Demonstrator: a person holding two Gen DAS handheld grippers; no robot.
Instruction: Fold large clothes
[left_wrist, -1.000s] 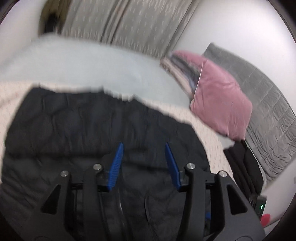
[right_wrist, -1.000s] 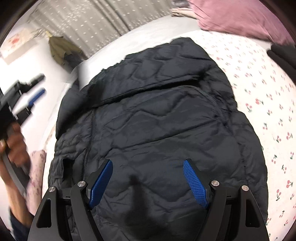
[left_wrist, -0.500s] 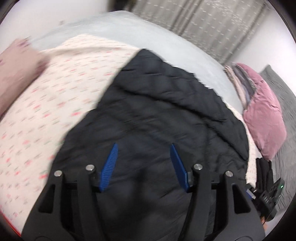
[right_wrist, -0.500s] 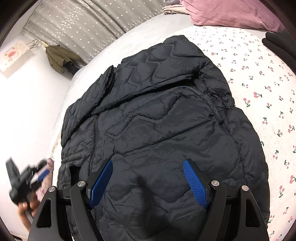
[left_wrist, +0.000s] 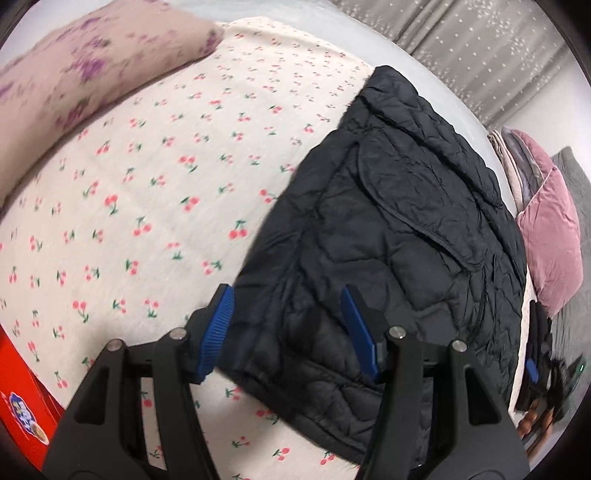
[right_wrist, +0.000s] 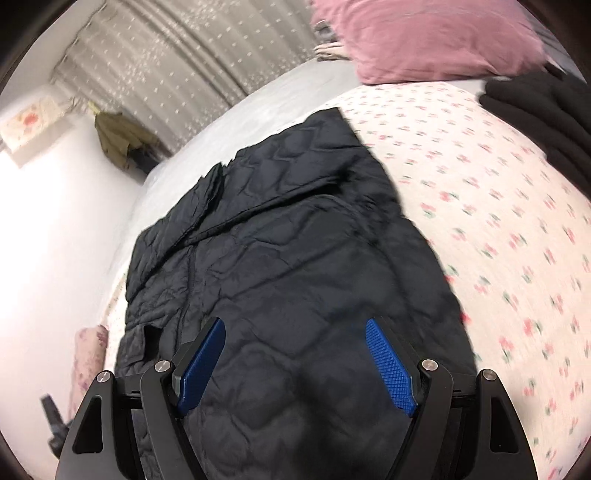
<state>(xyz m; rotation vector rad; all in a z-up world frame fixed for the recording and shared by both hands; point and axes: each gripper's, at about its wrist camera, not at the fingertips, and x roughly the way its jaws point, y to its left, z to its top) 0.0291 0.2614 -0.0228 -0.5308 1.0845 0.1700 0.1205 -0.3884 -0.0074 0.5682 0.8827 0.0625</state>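
Observation:
A black quilted puffer jacket (left_wrist: 399, 229) lies spread on the cherry-print bed sheet (left_wrist: 147, 184); it also shows in the right wrist view (right_wrist: 280, 258). My left gripper (left_wrist: 288, 332) is open and empty, hovering over the jacket's near left edge. My right gripper (right_wrist: 295, 365) is open and empty, over the jacket's near end. The left gripper's tip (right_wrist: 51, 410) shows at the lower left of the right wrist view.
A pink pillow (left_wrist: 554, 229) and a dark folded pile (left_wrist: 539, 339) lie at the right of the bed. A floral pillow (left_wrist: 74, 74) lies at the upper left. A red box (left_wrist: 22, 406) sits at the lower left. Grey curtains (right_wrist: 192, 74) hang behind.
My left gripper has swung left and down to the jacket's left edge. My right gripper has shifted a little, so the view has turned right. Both stay open.

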